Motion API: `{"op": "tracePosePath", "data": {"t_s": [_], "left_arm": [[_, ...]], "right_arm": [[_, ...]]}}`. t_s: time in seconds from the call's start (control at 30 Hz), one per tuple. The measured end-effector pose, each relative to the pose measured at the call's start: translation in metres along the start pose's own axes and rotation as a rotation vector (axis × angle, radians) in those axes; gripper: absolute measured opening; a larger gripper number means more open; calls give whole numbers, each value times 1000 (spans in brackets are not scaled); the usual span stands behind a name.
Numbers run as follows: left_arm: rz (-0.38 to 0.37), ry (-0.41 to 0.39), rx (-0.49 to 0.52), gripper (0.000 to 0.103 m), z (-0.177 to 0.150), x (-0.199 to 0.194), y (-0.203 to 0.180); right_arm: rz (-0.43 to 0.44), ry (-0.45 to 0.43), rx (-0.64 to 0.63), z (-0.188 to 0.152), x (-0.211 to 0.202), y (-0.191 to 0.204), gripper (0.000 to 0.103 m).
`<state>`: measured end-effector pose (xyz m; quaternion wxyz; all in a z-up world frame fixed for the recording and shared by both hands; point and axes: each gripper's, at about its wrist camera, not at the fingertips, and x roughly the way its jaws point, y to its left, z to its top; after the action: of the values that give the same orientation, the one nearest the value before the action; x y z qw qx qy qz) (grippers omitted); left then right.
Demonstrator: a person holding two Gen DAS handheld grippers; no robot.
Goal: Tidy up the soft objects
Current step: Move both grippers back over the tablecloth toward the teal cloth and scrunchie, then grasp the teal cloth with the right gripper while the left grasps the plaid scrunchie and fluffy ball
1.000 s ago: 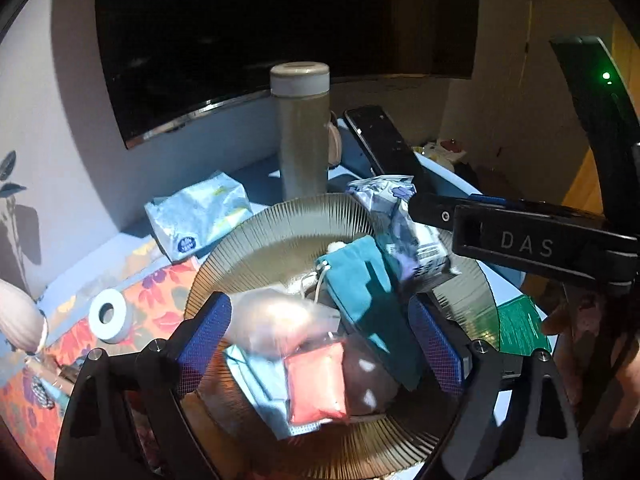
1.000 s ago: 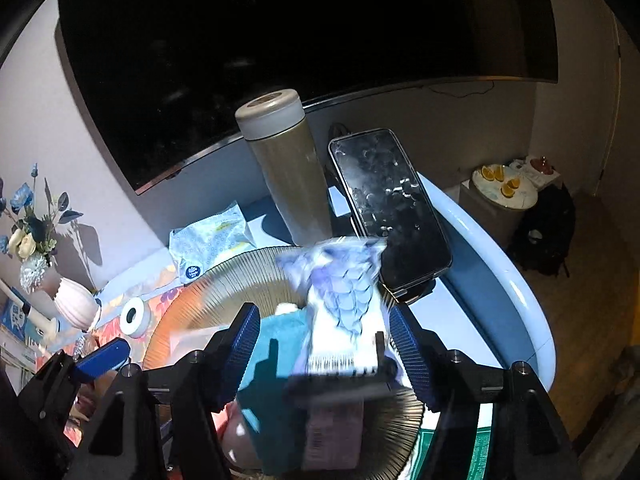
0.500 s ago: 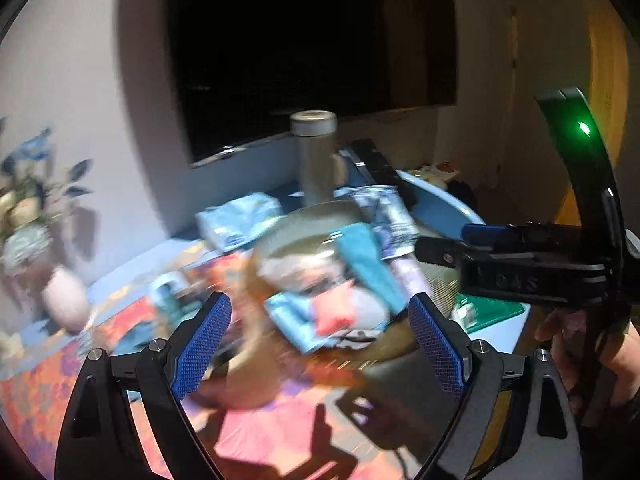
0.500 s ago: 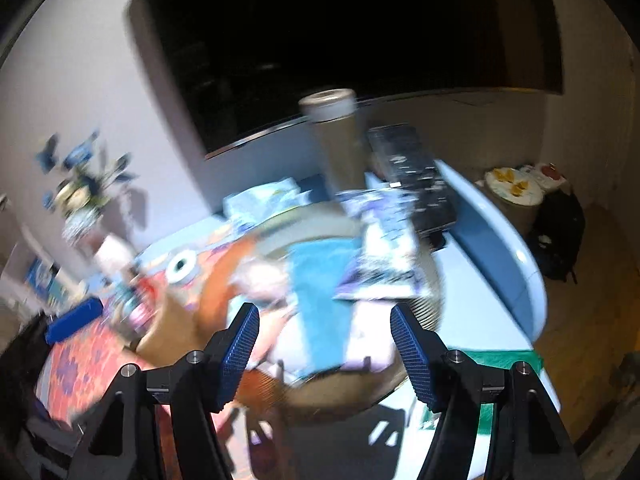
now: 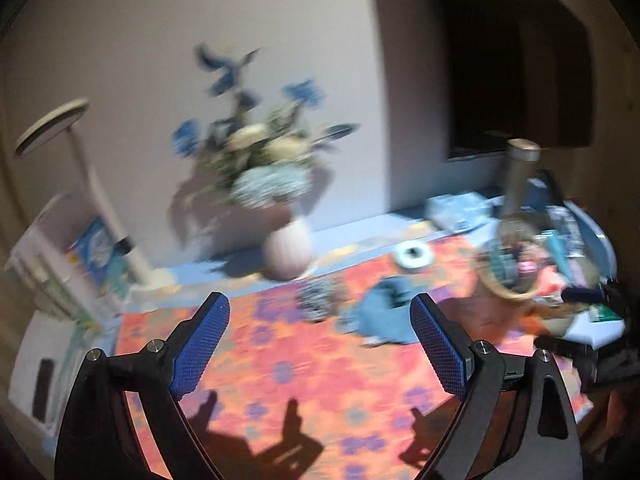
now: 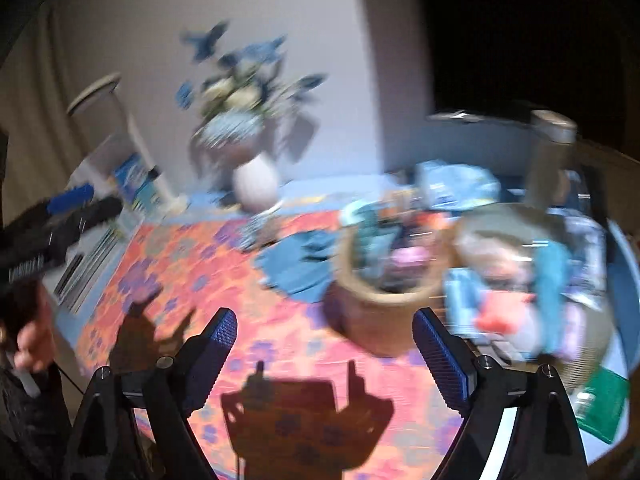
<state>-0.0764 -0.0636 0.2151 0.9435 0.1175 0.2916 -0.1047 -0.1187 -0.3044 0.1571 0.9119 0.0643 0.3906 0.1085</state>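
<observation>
Both views are motion-blurred. My left gripper (image 5: 319,306) is open, with nothing between its blue pads, above an orange floral cloth (image 5: 288,364). My right gripper (image 6: 325,316) hangs over the same cloth; its jaws are opening and hold nothing. A ribbed glass plate (image 6: 592,364) at the right carries a heap of soft pouches: teal (image 6: 554,276), coral (image 6: 504,312) and a patterned packet (image 6: 590,248). Beside it a woven basket (image 6: 380,312) stands with soft items inside. A blue cloth (image 6: 298,268) lies left of the basket.
A white vase of flowers (image 5: 288,250) stands at the back wall, with a tape roll (image 5: 414,254), a tissue pack (image 5: 456,208) and a thermos (image 5: 520,172) to its right. A desk lamp (image 5: 80,160) is far left. A person's hand (image 6: 30,344) shows.
Both grippers pulled back from the plate and swung left over the floral cloth. The right gripper let go of the patterned packet, which now lies on the plate, and its jaws widened.
</observation>
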Motion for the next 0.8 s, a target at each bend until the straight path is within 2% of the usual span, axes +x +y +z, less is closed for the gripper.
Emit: {"op": "tracePosePath", "data": {"t_s": [0.07,0.17,0.27,0.4,0.5,0.6,0.7,0.8], "left_arm": [[13,17,-20,91,-6,15,14],[-16,76,-67,91,-18,55,28],[-46,109,-88,91,-30,99,34],[-121,134,-160,91,-37,152,41],[-196,141,-210,91,-37,181,42],[-211,138,-217,91,-35,203,40],[-269,169,-228,91,-34,231,37],[-286,219,-207,91,-33,253,29]], "right_arm": [[15,53,-46,0,30,28,89],[-17,125,-87,-3,81,57,89],[-61,179,-59,1,127,63,89],[-120,170,-6,19,171,54,86],[-110,165,51,32,194,47,86],[-168,142,68,44,211,43,87],[-199,136,96,51,225,36,87],[-223,178,123,55,245,25,87]]}}
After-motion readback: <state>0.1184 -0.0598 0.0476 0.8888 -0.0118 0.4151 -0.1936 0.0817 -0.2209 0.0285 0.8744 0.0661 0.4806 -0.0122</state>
